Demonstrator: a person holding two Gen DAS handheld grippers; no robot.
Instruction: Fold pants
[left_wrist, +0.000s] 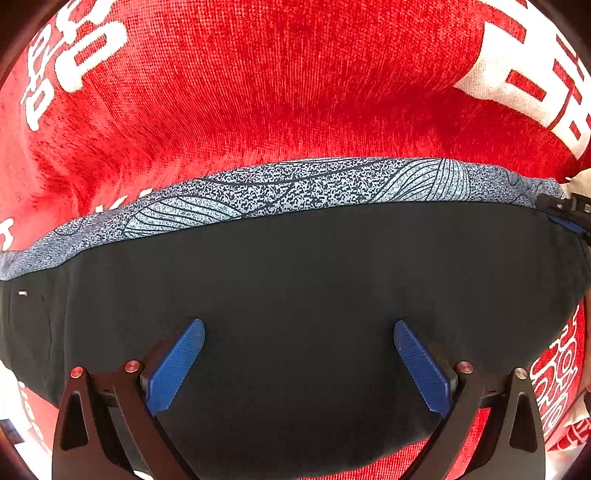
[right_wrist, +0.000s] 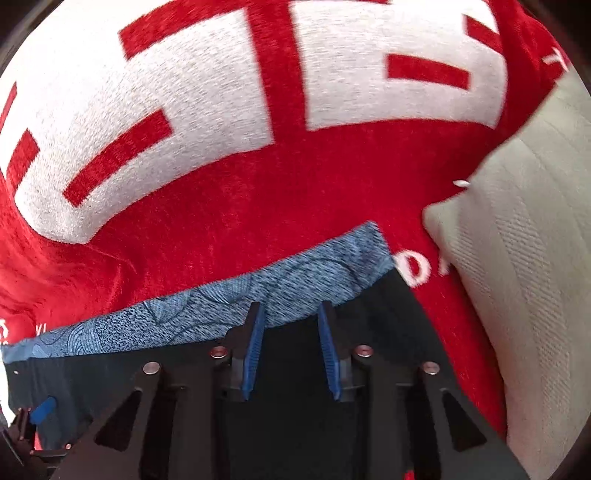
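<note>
Left gripper (left_wrist: 299, 363): nearest the left wrist camera, black arms with blue ribbed pads, jaws spread wide, nothing between them but the dark cloth below.
Left pad (left_wrist: 175, 367): angled outward, hovering over or resting on the black fabric; contact cannot be told.
Pants (left_wrist: 295, 288): black, lying flat on the red blanket, filling the lower half of the left wrist view; a small pale tag (left_wrist: 22, 293) shows near their left edge.
Patterned band (left_wrist: 280, 188): speckled blue-grey cloth with dark leaf lines, running along the far edge of the black fabric from left to right.
Red blanket (left_wrist: 280, 81): plush, with large white lettering at the upper left and upper right, lying under the pants.
Right gripper (right_wrist: 290, 354): jaws set narrow with a clear gap between the blue pads, tips at the line where the patterned band meets the black fabric; whether cloth is pinched cannot be told.
Right gripper seen from the left: black and blue tip at the right end of the patterned band.
Cushion (right_wrist: 517, 258): pale grey-beige, ribbed weave, on the blanket just right of the pants' corner.
</note>
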